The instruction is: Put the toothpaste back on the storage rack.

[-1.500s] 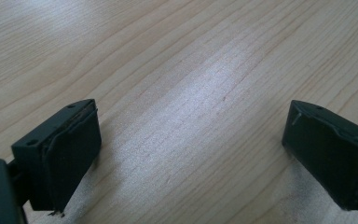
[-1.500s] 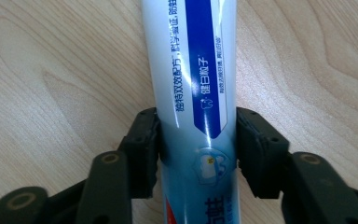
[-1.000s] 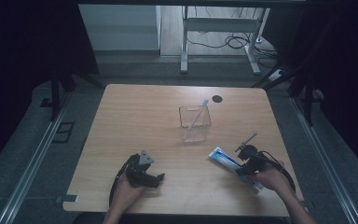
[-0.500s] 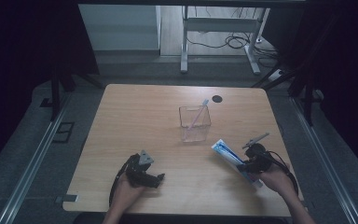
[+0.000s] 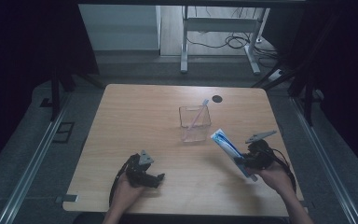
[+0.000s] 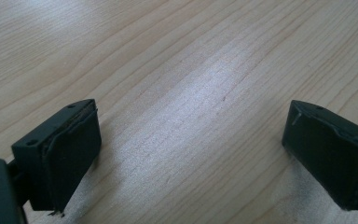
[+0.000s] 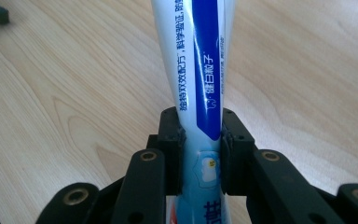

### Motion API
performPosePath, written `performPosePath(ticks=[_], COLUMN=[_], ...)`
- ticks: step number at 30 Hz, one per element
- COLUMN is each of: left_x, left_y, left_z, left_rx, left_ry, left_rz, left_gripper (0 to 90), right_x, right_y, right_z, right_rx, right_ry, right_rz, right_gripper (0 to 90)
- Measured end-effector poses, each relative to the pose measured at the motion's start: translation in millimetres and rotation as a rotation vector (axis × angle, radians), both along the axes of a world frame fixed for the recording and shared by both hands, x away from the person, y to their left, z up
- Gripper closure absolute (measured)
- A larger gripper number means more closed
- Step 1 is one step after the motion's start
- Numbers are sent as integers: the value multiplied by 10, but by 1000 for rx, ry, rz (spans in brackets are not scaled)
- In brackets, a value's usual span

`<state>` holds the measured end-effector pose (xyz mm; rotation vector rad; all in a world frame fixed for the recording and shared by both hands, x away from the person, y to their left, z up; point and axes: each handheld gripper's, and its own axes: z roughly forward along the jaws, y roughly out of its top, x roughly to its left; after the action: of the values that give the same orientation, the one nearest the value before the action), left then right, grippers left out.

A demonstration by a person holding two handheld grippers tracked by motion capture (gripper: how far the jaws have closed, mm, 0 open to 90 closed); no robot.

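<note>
My right gripper [image 7: 199, 140] is shut on a white and blue toothpaste tube [image 7: 198, 60], pinching it near its lower part. From above, the tube [image 5: 227, 143] slants up and left from the right gripper [image 5: 248, 161] toward a clear plastic cup [image 5: 195, 123]. That cup stands mid-table and holds a pink toothbrush [image 5: 196, 114]. At the front left of the table my left gripper [image 5: 156, 178] rests in a hand. Its jaws stand wide apart over bare wood, with nothing between the pads [image 6: 74, 154], so the left gripper [image 6: 191, 158] is open.
The light wooden table [image 5: 135, 116] has a small dark round disc [image 5: 217, 98] near its far edge. Beyond the table are a grey floor, metal desk legs [image 5: 184, 42] and cables. Dark curtains hang on both sides.
My right gripper has carried the toothpaste tube a little up and toward the cup, and the tube's angle has steepened. The left hand has stayed where it was.
</note>
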<state>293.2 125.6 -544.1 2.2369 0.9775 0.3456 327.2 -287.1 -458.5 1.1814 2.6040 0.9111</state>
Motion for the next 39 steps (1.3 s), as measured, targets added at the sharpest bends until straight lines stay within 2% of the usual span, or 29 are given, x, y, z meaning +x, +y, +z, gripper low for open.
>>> performPosePath(ticks=[20,35,39], left_x=[3,4,4], left_y=[0,1,1], left_z=[-1,-1,-1], left_rx=[0,0,-1], left_ry=[-4,-3,-3], left_rz=[-1,-2,-2], left_gripper=[45,45,45], right_x=[92,247,301], right_y=[159,330,396], right_z=[328,511,564], right_rx=[95,162,177], right_ry=[-138,-197,-225], right_rz=[-1,9,8], right_gripper=[737,736,736])
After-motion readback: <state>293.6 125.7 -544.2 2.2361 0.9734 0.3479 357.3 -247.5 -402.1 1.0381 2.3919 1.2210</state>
